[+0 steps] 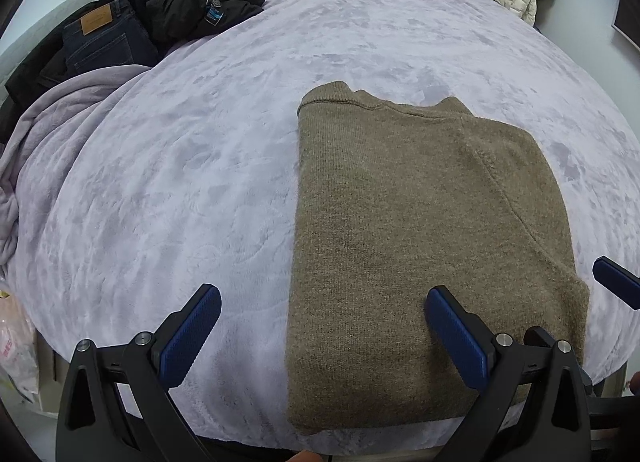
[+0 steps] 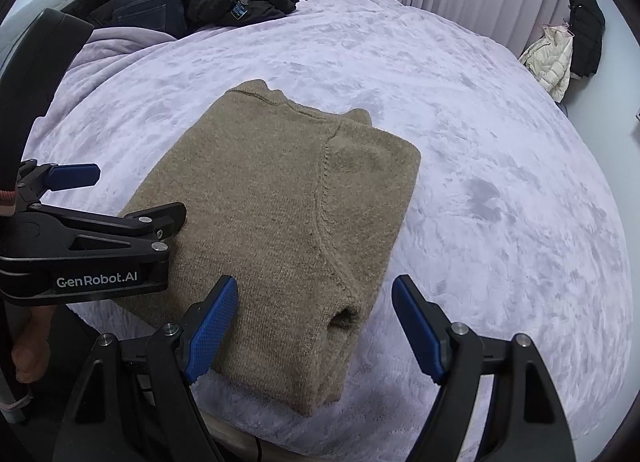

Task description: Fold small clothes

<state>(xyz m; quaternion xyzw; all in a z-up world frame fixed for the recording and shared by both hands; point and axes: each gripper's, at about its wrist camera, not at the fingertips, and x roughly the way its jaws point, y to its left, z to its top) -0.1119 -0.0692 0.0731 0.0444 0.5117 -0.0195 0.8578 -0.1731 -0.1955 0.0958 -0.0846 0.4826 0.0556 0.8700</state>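
While the left gripper (image 1: 323, 312) hangs over the near edge of the brown sweater (image 1: 420, 242), its blue pads (image 1: 190, 334) stand wide apart and hold nothing. One pad is over the fuzzy lilac blanket (image 1: 180, 161) and the other is over the knit. The sweater lies flat on the bed, already folded into a long shape with its sleeves tucked in and the neck at the far end. A pile of dark jeans (image 1: 106, 37) and a black jacket (image 1: 188, 1) sits far back.

From the right wrist view, the right gripper (image 2: 314, 318) is also wide open and empty, just over the sweater's (image 2: 280, 201) near right corner. The left gripper (image 2: 120, 197) shows at the side, over the other near corner. The wool looks thick, soft and bumpy, with a curved seam. I think the next fold is bottom to top, so both tools must go down, pinch the near hem and lift together.
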